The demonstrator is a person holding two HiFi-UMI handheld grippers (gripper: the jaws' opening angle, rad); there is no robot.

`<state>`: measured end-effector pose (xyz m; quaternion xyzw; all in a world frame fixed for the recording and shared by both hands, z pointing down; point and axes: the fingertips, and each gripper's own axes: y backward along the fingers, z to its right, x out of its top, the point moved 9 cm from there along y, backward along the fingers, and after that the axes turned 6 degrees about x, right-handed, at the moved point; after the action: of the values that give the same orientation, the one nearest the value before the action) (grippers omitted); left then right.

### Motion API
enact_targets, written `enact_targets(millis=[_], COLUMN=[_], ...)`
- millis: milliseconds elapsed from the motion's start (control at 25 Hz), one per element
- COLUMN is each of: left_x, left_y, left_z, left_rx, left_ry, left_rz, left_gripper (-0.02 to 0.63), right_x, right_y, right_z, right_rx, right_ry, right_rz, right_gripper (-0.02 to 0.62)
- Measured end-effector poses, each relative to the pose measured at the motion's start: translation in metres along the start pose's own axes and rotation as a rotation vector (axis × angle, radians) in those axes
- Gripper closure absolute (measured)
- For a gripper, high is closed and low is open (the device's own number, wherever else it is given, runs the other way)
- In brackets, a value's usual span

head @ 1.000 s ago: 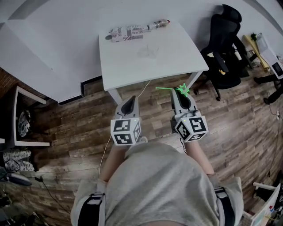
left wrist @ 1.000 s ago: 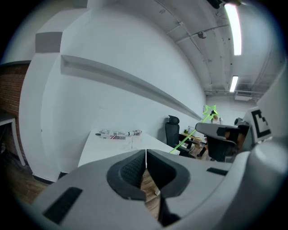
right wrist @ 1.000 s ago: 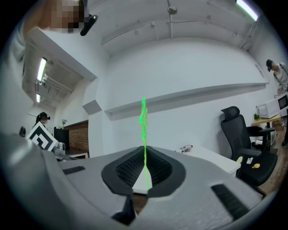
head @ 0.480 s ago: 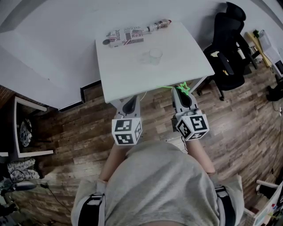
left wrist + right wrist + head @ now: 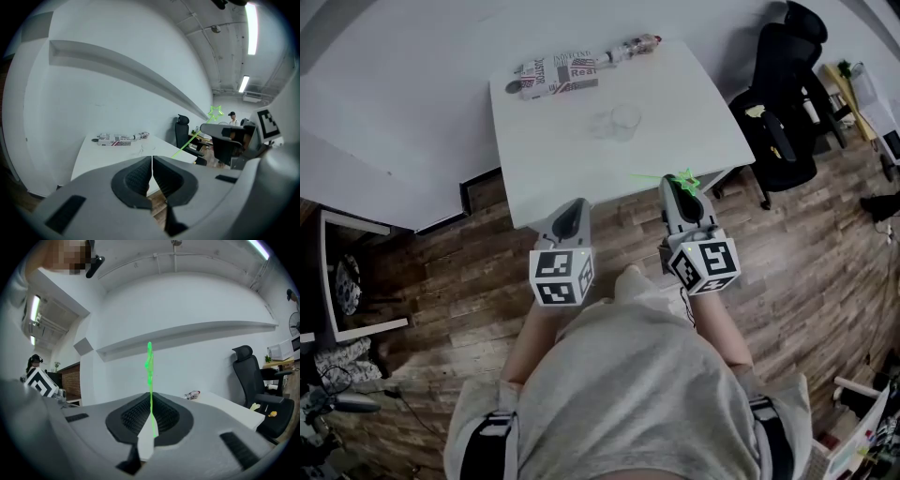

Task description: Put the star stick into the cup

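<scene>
A thin green star stick (image 5: pixel 661 177) is clamped in my right gripper (image 5: pixel 675 190), which is shut on it at the near edge of the white table (image 5: pixel 694 103). In the right gripper view the stick (image 5: pixel 150 376) rises straight up from between the closed jaws of the right gripper (image 5: pixel 151 417). A clear cup (image 5: pixel 625 120) stands upright mid-table, well beyond both grippers. My left gripper (image 5: pixel 568 219) is shut and empty at the table's front edge, left of the right one. From the left gripper (image 5: pixel 152 169) I see the star (image 5: pixel 215 112) off to the right.
A printed package (image 5: pixel 558 73) and a small bottle (image 5: pixel 633 46) lie along the table's far edge by the white wall. A black office chair (image 5: pixel 783 103) stands right of the table. A white shelf unit (image 5: pixel 342 281) sits left on the wood floor.
The person has stepped up to the table: both grippers now reach its near edge, and the cup has come into view. The stick stays clamped in the right gripper.
</scene>
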<state>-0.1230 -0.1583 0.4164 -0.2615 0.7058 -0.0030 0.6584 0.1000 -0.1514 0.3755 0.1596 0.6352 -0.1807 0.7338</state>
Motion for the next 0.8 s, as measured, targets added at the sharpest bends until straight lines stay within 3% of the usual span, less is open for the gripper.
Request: enact_targets(millis=[480, 800], left_x=[0.037, 0.055], left_y=[-0.081, -0.137], left_z=[-0.011, -0.024], left_rx=[0.083, 0.138], left_ry=[0.011, 0.042], left_rz=[0.013, 0.001], left_gripper=[0.597, 0.597], right_x=[0.012, 0.003], right_y=[-0.079, -0.144], right_z=[0.073, 0.115], right_rx=[0.059, 0.105], right_ry=[0.004, -0.003], right_rz=[-0.003, -0.064], right_gripper=[0.587, 0.587])
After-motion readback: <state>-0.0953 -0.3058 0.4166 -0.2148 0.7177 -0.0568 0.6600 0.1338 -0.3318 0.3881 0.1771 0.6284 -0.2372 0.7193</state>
